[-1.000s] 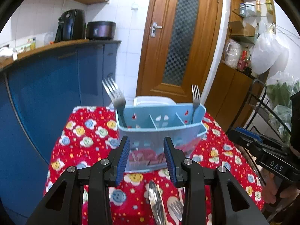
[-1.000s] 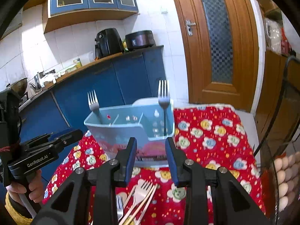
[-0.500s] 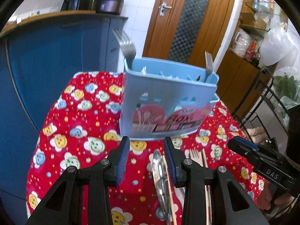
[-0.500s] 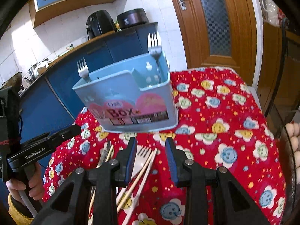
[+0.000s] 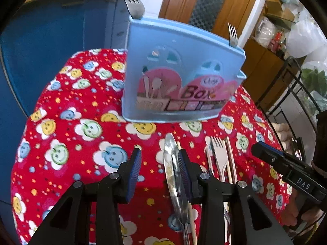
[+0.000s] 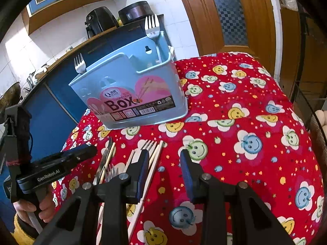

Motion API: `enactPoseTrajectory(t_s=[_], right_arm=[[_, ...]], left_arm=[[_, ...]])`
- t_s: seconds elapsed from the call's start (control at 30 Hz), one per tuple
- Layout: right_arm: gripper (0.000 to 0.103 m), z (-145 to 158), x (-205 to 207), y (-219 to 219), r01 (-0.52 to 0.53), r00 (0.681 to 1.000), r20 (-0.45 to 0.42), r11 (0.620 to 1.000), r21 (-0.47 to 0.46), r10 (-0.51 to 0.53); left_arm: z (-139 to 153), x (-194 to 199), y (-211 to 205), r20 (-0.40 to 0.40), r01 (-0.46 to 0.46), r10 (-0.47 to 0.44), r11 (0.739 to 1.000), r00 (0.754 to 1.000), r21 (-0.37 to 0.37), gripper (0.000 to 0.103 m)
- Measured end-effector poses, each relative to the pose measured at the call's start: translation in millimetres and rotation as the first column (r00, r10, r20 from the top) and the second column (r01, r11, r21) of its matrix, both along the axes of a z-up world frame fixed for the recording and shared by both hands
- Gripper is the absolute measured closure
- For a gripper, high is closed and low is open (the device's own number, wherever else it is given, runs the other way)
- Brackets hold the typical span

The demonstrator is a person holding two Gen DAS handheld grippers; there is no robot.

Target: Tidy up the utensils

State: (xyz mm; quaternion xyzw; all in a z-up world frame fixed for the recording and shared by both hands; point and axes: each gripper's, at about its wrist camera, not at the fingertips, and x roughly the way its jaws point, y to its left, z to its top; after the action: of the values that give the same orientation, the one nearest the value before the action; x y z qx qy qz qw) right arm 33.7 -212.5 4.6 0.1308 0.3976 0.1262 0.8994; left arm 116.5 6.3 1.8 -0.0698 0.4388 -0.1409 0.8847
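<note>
A light blue utensil box (image 5: 179,77) (image 6: 130,85) stands on the red flowered tablecloth (image 5: 81,143). Two forks stand in it, one at each end (image 5: 132,2) (image 5: 233,34). In front of it lie a metal spoon (image 5: 171,163), a pale fork (image 5: 219,157) (image 6: 148,145) and chopsticks (image 5: 231,159) (image 6: 155,159). My left gripper (image 5: 159,155) hovers low and open, its right finger beside the spoon. My right gripper (image 6: 163,155) is open over bare cloth, its left finger over the chopsticks. Neither holds anything.
A blue counter (image 6: 61,94) with an air fryer (image 6: 98,22) and a pot runs behind the table. A wooden door (image 6: 224,16) is at the back. A wire rack (image 5: 296,94) stands close to the table's right side. A hand (image 6: 28,206) holds the left gripper.
Both grippers have sunk toward the table and tilted further down. The box now looms higher in both views, and the loose utensils lie right at the fingertips.
</note>
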Motion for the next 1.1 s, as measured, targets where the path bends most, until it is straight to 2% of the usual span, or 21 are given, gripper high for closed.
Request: enactPoseTrajectory(t_s=[0.23, 0.5, 0.53, 0.6, 0.9, 1.0, 1.1], right_arm=[[0.069, -7.4, -1.9, -5.7, 0.004, 1.000, -0.018, 1.000, 0.013, -0.004], [0.069, -12.5, -0.6, -7.4, 0.003, 0.999, -0.036, 1.000, 0.024, -0.002], [0.069, -13.4, -0.7, -7.0, 0.002, 0.999, -0.039, 1.000, 0.025, -0.001], [0.069, -14.6, -1.0, -6.6, -0.003, 0.999, -0.041, 1.000, 0.025, 0.004], [0.069, -14.1, -4.1, -4.0, -0.017, 0.999, -0.041, 1.000, 0.026, 0.018], [0.069, -14.7, -4.5, -0.5, -0.031, 0.998, -0.046, 0.999, 0.025, 0.033], [0.069, -15.8, -4.0, 3.6, -0.051, 0.997, -0.052, 0.998, 0.028, 0.053]], left_arm=[[-13.3, 2.1, -7.5, -0.046, 0.020, -0.021, 1.000, 0.999, -0.012, 0.065], [-20.5, 5.1, -13.8, -0.055, 0.031, -0.032, 0.999, 0.998, -0.020, 0.065], [-21.1, 5.1, -14.5, -0.056, 0.034, -0.035, 0.999, 0.998, -0.025, 0.066], [-21.5, 4.6, -16.4, -0.055, 0.045, -0.048, 0.998, 0.997, -0.045, 0.080], [-22.9, 3.7, -13.4, -0.065, 0.055, -0.063, 0.992, 0.996, -0.115, 0.081], [-20.0, -0.6, -5.3, -0.041, 0.019, -0.023, 0.996, 0.999, -0.082, 0.081], [-15.0, -3.6, -0.5, 0.007, -0.045, 0.045, 0.998, 0.999, 0.031, 0.081]])
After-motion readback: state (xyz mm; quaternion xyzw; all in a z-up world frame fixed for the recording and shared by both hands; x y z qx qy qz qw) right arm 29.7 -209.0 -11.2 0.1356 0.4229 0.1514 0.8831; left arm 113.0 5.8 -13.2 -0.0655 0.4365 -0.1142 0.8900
